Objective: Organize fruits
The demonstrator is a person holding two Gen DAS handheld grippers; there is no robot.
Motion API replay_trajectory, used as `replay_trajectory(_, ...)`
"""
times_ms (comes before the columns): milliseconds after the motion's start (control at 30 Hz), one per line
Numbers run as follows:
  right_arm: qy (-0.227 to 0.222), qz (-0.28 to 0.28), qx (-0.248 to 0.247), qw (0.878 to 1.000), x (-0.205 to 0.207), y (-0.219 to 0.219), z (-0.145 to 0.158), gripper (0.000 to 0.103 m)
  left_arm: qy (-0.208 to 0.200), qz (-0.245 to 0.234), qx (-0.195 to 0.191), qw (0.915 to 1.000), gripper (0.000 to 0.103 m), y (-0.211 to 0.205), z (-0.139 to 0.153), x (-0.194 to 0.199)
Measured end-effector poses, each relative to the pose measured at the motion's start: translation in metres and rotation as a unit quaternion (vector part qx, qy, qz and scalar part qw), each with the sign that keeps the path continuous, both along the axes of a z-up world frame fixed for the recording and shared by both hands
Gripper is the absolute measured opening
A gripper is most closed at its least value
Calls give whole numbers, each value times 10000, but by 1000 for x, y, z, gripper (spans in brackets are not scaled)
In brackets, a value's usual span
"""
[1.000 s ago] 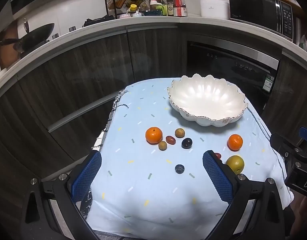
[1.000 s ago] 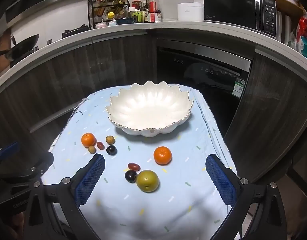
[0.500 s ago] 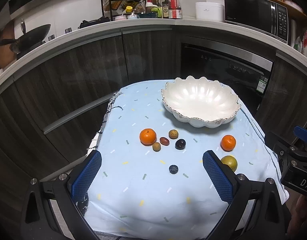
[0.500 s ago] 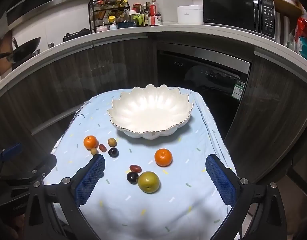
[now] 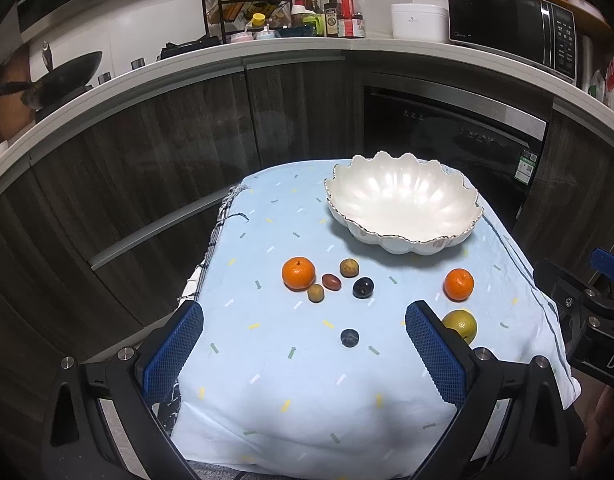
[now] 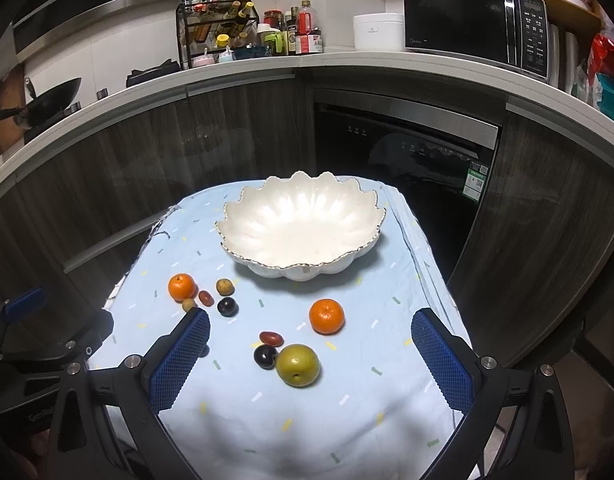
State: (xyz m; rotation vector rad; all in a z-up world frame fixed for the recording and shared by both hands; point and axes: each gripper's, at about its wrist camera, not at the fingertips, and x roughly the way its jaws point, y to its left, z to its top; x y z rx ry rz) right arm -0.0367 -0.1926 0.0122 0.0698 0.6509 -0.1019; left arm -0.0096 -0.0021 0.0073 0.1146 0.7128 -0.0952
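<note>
A white scalloped bowl [image 5: 403, 204] [image 6: 303, 228] stands empty at the far side of a light blue cloth. Loose fruit lies in front of it: a left orange [image 5: 298, 273] [image 6: 182, 286], a right orange [image 5: 459, 284] [image 6: 326, 316], a green-yellow pear [image 5: 461, 326] [image 6: 298, 365], dark plums [image 5: 363, 287] [image 6: 265, 357], a small dark berry [image 5: 349, 337] and small brown and red fruits [image 5: 331, 281]. My left gripper [image 5: 303, 352] is open and empty above the near cloth. My right gripper [image 6: 311, 360] is open and empty, above the pear.
The cloth-covered table [image 5: 267, 400] is small, with drop-offs on every side. Dark cabinets and a built-in oven [image 6: 403, 160] stand behind it. The counter above holds a spice rack [image 5: 247, 12], bottles, a microwave [image 6: 475, 28] and a wok [image 5: 63, 72].
Both grippers have drawn back and risen slightly, so the table and fruit sit a little farther away. The jaws stay open. No fruit has moved.
</note>
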Motion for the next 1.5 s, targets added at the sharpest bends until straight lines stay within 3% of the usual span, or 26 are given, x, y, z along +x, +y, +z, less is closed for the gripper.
replay_trajectory(1500,99,-45,69,9999,3,-3,-8,102,208,-121,-24,9997,103,-3,-8,4)
